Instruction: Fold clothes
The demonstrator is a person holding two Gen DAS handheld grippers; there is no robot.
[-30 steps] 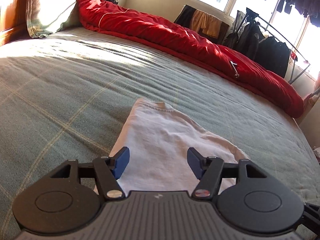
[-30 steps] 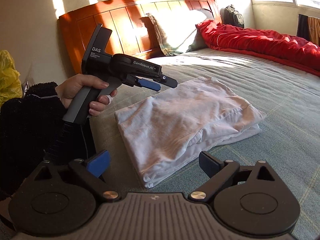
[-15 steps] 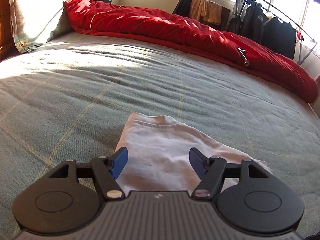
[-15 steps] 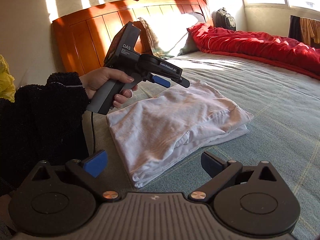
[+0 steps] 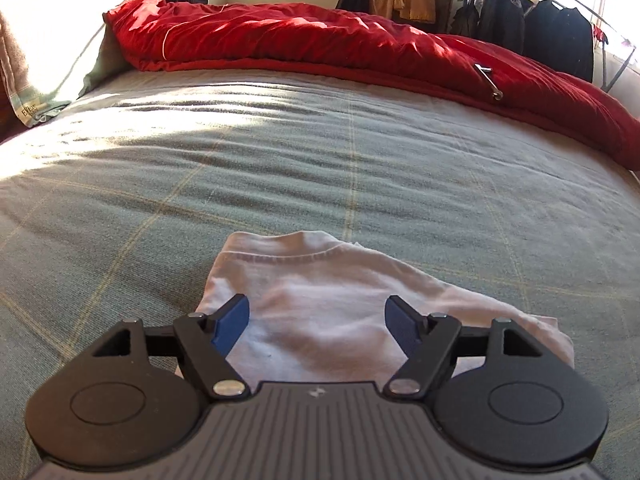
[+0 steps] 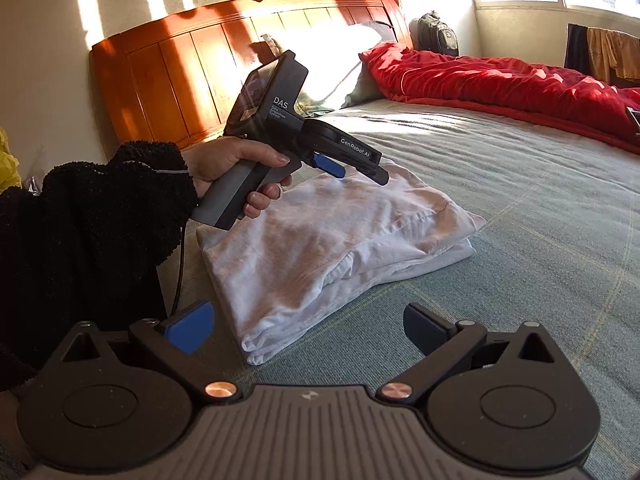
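The left gripper (image 5: 316, 326) is held with its jaws spread wide and empty above one folded white garment (image 6: 332, 240), which is laid flat on the bed (image 5: 360, 160). The right gripper (image 6: 310, 326) is likewise spread and empty, near the garment's front corner. The garment's near edge is hidden behind the left gripper body in the left wrist view. One hand (image 6: 236, 172) is seen; one red duvet (image 5: 320, 46) is cut off at the right

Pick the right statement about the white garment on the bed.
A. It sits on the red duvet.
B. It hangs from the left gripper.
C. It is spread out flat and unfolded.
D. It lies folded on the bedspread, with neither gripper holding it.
D: the white garment lies in stacked layers on the bedspread, and both the left gripper and right gripper are open and empty.
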